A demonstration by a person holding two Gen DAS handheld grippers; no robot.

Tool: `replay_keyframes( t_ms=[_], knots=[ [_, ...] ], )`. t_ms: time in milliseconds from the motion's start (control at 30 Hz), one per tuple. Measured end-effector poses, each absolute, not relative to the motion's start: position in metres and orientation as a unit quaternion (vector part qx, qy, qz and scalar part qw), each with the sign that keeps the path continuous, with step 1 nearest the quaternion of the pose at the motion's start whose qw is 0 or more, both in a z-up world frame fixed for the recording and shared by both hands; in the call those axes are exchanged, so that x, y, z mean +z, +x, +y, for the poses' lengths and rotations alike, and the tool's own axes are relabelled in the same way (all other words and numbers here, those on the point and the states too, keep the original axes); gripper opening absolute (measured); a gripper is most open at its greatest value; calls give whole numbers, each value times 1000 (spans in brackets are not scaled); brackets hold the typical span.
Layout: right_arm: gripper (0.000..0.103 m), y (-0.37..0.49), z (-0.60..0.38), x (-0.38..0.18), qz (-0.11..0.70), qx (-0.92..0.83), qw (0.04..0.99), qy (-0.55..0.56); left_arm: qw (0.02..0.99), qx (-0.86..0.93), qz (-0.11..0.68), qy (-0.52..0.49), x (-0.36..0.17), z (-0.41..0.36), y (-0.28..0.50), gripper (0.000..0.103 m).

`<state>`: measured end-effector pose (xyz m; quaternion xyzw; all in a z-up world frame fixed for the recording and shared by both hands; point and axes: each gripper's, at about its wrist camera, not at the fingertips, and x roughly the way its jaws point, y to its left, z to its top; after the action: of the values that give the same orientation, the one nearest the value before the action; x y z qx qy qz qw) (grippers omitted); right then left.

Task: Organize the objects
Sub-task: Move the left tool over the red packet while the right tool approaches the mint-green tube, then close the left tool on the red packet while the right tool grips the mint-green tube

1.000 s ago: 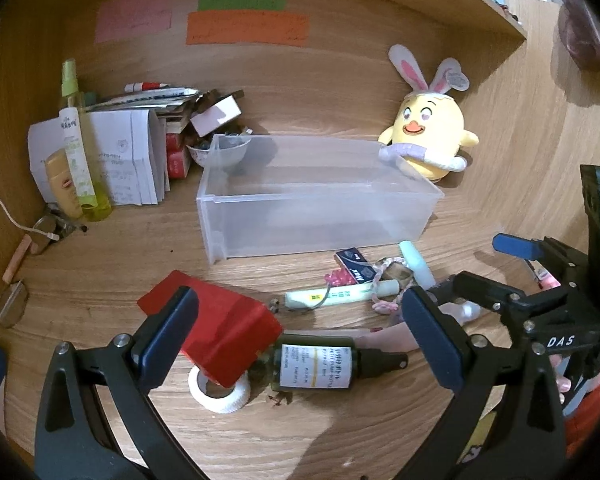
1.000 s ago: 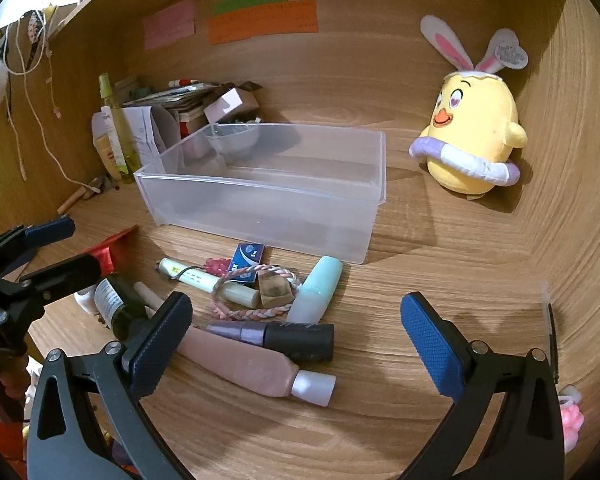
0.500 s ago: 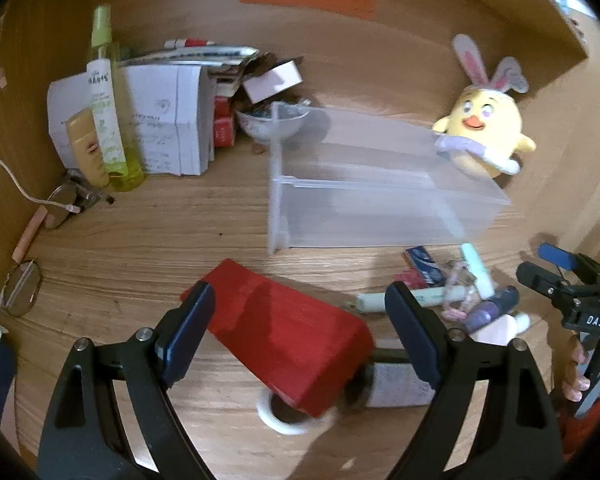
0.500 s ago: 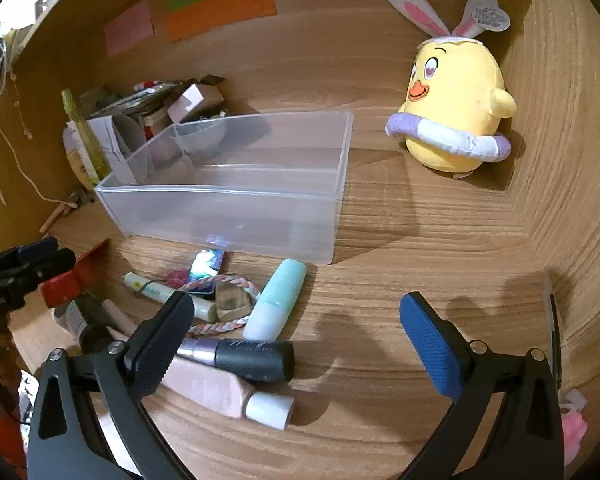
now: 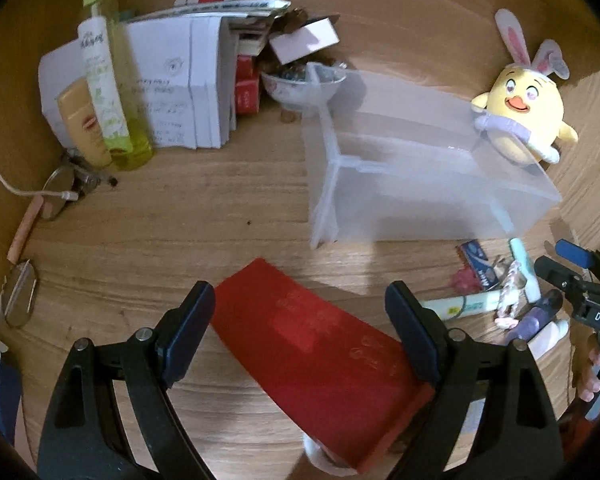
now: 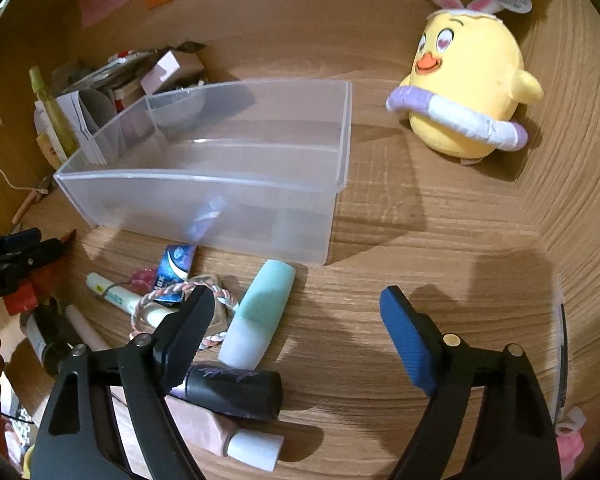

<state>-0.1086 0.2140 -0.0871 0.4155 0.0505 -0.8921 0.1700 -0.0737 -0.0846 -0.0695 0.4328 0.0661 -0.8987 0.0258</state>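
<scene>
Flat red box (image 5: 320,344), glossy lid, faint embossed print

The left gripper (image 5: 300,328) points steeply down with its jaws wide apart; the pads press on nothing. The right gripper (image 6: 296,332) also tilts down, and its jaws are closing with only bare surface between them. Fingers (image 5: 590,376) of a hand show behind the right gripper.

Both wrist views look steeply down; share clear bin (image 5: 420,184).
</scene>
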Motion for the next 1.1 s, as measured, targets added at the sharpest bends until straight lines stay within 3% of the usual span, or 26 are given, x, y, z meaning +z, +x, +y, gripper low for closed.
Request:
replay_keyframes(
  t_ms=[233,467,600,800,900,1100],
  knots=[
    [74,-113,214,-94,53,-884,166,434,36,-893,65,443,-73,-101,-63,92],
    [73,-115,208,-95,62,-880,166,440,41,-881,64,467,-79,-114,-59,92],
    [55,-117,204,-100,73,-873,171,450,35,-876,71,476,-83,-115,-60,92],
    [44,-115,205,-102,89,-875,166,446,27,-876,72,476,-84,-113,-65,91],
    [38,-115,208,-102,90,-875,167,445,21,-877,82,473,-83,-119,-64,84],
    [23,-114,214,-102,88,-878,166,440,16,-878,102,468,-81,-133,-64,60]
  ],
)
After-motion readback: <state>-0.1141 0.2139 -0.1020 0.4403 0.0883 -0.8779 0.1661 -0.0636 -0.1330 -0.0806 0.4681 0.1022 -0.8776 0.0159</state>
